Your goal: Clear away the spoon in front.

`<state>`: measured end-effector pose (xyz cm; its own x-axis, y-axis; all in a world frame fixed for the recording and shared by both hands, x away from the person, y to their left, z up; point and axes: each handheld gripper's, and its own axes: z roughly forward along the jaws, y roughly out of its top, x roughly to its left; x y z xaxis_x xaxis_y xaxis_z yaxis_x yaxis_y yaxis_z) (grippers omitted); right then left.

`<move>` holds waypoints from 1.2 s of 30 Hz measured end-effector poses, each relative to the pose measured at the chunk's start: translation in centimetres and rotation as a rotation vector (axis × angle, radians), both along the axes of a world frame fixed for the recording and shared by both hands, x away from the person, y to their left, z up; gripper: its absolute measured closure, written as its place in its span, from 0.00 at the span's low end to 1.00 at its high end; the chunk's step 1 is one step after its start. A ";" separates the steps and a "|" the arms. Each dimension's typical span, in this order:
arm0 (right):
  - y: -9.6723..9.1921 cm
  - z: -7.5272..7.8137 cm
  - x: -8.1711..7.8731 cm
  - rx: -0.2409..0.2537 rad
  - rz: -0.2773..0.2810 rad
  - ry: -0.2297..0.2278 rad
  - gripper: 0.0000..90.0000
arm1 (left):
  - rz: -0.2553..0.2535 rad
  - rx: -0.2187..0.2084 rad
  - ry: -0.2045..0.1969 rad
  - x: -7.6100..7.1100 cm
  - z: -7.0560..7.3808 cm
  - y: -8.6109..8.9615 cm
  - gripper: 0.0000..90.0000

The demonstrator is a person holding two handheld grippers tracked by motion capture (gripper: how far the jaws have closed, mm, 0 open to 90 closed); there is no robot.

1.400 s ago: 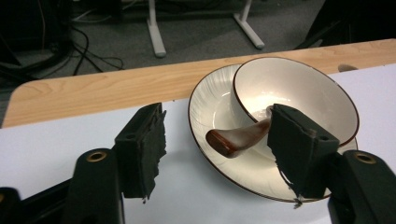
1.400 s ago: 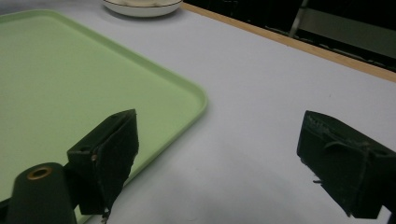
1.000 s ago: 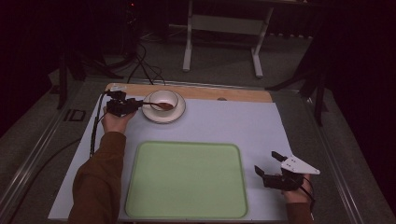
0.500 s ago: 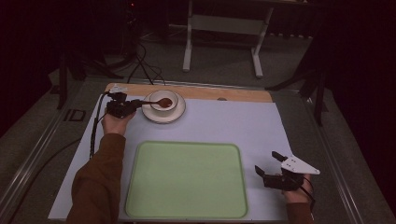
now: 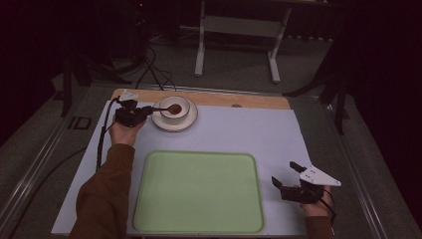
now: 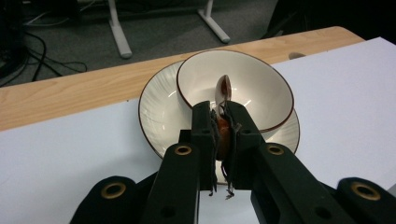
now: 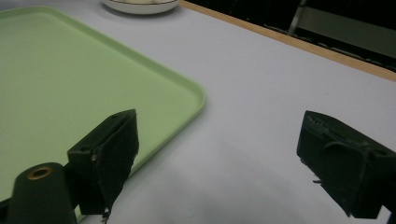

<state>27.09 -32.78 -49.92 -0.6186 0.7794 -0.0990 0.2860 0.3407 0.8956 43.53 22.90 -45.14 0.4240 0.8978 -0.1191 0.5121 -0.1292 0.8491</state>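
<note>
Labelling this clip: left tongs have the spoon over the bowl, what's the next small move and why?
Probably lift the spoon straight up, clear of the bowl. The left tongs are shut on its handle, its head sits inside the bowl, and the bowl stands on a saucer. The green tray is bare and the right tongs wait open beside it.

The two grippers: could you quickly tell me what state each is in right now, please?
Left gripper: shut on the spoon, its tip over the bowl.
Right gripper: open, holding nothing, beside the green tray.
</note>
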 end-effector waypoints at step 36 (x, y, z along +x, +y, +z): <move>-0.1 0.0 -0.1 0.011 -0.003 -0.002 0.14 | -0.002 0.026 -0.073 -3.4 3.8 2.1 0.93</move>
<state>27.00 -32.92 -49.89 -0.6158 0.7825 -0.0919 0.2854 0.3302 0.8997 40.15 25.00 -41.31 0.4325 0.8993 -0.0643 0.4489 -0.1530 0.8804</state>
